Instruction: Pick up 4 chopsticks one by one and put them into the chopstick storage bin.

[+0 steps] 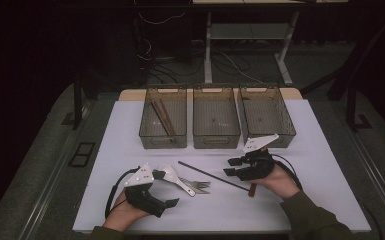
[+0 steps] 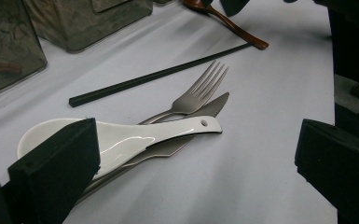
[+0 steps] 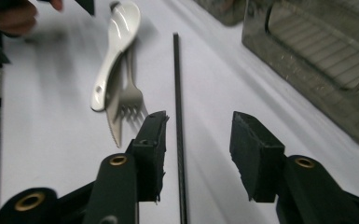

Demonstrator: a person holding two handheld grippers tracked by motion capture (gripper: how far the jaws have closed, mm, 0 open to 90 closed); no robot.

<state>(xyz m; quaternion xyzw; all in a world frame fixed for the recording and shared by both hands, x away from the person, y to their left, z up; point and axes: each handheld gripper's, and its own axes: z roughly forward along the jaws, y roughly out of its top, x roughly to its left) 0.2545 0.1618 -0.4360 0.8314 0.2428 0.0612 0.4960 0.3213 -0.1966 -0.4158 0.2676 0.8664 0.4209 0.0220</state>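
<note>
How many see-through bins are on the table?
3, side by side along the far edge of the table: the left bin holding brown sticks, the middle bin, and the right bin just beyond the right hand-held gripper.

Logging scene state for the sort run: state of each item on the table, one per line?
black chopstick: flat on the table, between the right gripper jaws, not pinched.
white spoon: lying on the fork and knife.
left gripper: open, beside the spoon.
left bin: holds brown chopsticks.
middle bin: nothing visible inside.
right bin: contents unclear.
brown spoon: on the table.
</note>
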